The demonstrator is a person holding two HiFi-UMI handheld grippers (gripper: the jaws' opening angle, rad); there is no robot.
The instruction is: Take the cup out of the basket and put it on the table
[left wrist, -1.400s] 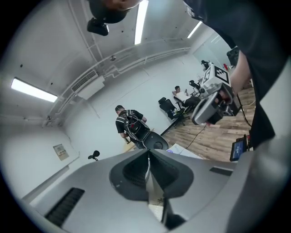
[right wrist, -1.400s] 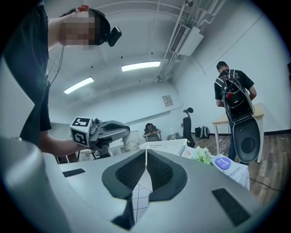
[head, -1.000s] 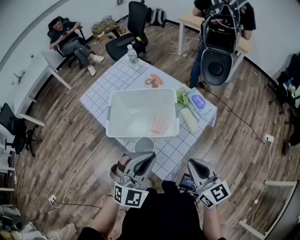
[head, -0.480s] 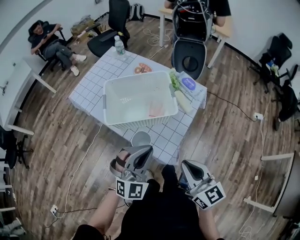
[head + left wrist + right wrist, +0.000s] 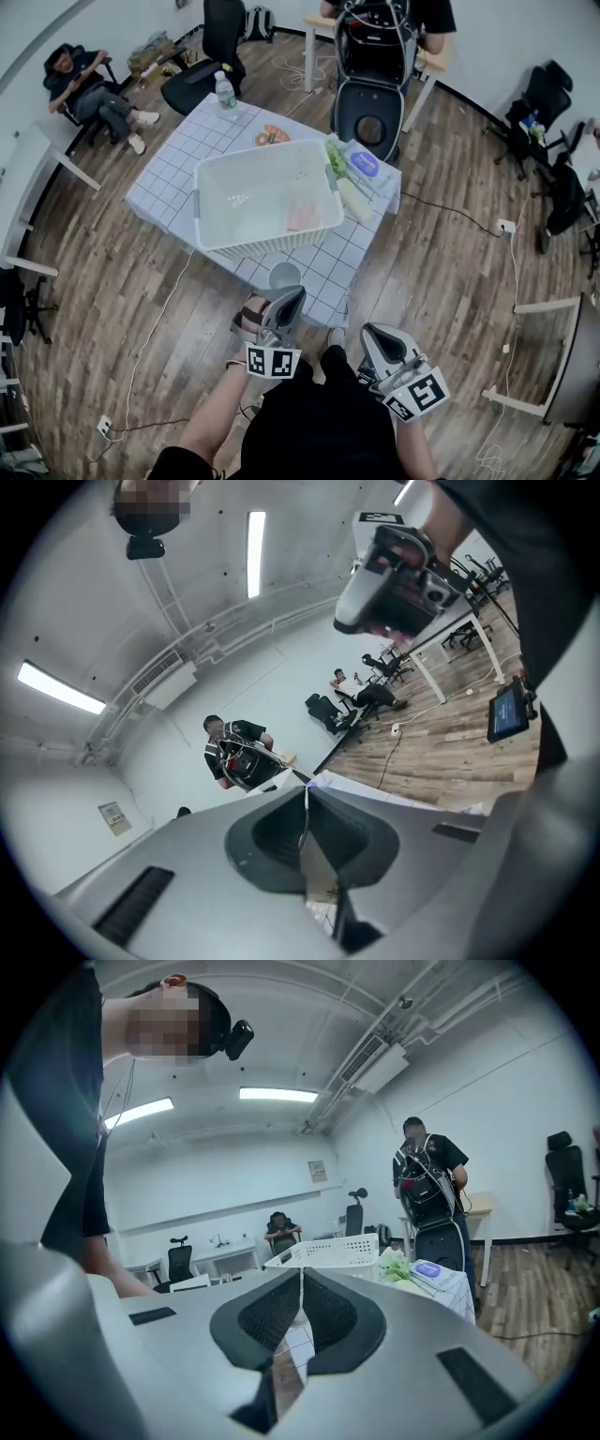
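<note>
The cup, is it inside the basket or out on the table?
Out. The cup stands on the checked table, just outside the near wall of the white basket.

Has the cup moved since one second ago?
No. The cup still stands at the table's near edge, just in front of the basket.

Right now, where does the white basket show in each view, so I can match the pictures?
Head view: basket on the checked table, centre of the picture.
Left gripper view: not made out; the left gripper covers the table.
Right gripper view: basket at centre, just above the right gripper.
Shared landmark: the standing person with the black pack.
</note>
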